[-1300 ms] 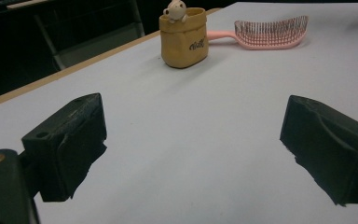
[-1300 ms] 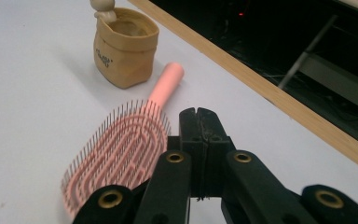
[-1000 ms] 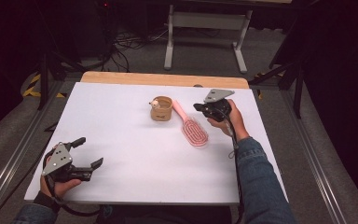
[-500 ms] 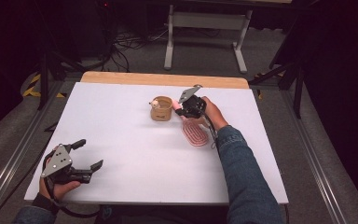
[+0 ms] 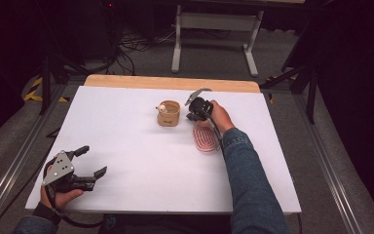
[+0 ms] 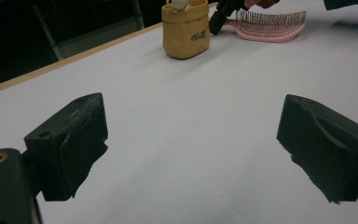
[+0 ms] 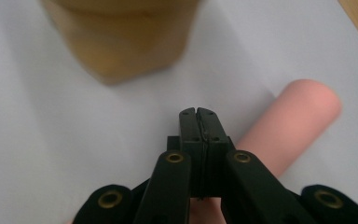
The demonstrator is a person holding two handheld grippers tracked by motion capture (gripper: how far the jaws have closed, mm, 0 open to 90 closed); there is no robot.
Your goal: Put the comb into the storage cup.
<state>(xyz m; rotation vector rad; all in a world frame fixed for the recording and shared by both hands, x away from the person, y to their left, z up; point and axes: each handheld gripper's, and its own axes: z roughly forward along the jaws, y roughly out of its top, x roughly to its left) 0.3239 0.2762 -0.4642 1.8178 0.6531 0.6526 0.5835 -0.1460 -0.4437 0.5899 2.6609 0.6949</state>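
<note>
Directly beneath the right gripper (image 5: 191, 116), on the white table (image 5: 126, 146), lies the pink hairbrush (image 5: 205, 138). Its handle (image 7: 291, 123) passes under the claw and ends just beyond and to one side of the tips in the right gripper view, while the bristled head trails back toward the person's wrist. The brush's long axis therefore runs nearly along the claw's own line, slightly angled off it, so I judge a grasp would need the claw to spread and straddle the handle across its width. The right gripper's jaws are pressed together, with nothing between them. Just ahead of the tips stands the tan cup (image 5: 168, 113), close but apart, with a small pale figure (image 5: 161, 108) at its rim.

The left gripper (image 5: 91, 161) sits well apart at the near left corner, jaws spread wide and empty, so the right hand is far the nearer to the brush.

Against the earlier high view, the right gripper has come from beyond the brush's far end, off to the cup's right, inward and lower, to hang over the handle beside the cup. The brush, the cup and the left gripper lie as they did.
</note>
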